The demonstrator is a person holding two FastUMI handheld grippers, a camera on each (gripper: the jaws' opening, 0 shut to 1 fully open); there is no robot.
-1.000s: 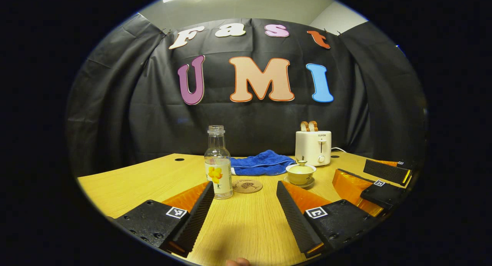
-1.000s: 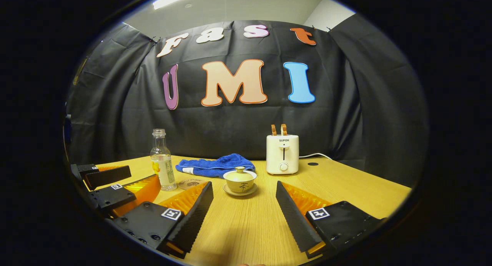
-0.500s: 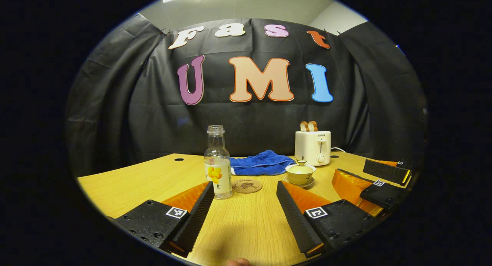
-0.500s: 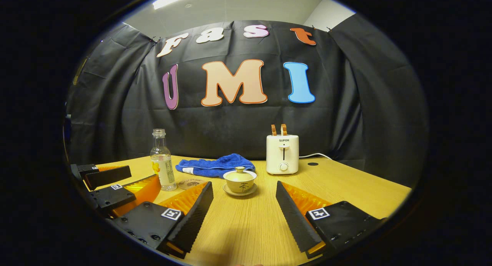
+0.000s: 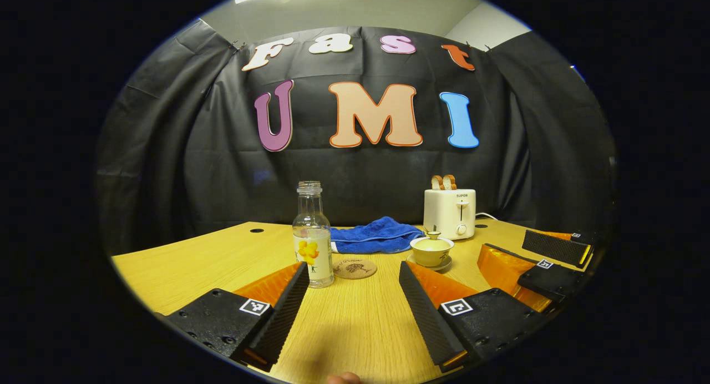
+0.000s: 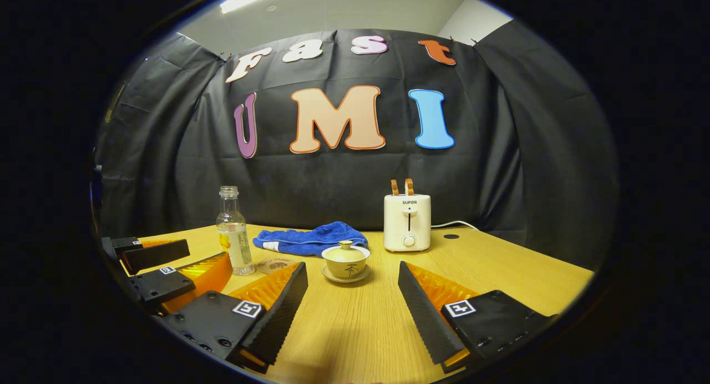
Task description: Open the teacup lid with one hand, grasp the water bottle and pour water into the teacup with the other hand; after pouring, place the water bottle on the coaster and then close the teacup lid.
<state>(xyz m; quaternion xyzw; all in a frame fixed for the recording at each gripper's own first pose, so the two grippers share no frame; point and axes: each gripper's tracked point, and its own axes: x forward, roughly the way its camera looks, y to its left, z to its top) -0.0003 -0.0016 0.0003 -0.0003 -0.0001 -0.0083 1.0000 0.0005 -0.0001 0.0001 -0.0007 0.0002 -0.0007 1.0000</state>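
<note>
Left gripper view: your left gripper (image 5: 353, 306) holds its jaws apart over the worktop (image 5: 222, 256), water bottle (image 5: 313, 237) at 11 o'clock, lidded teacup (image 5: 431, 251) at 1; right gripper (image 6: 353, 306) likewise spread.

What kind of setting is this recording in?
Likely a staged demo booth, not a real kitchen: a black cloth wall backs a wooden table set with a toaster, lidded teacup and water bottle.

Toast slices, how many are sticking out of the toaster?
2 toast slices, side by side in the toaster at the back of the table, behind the teacup.
</note>
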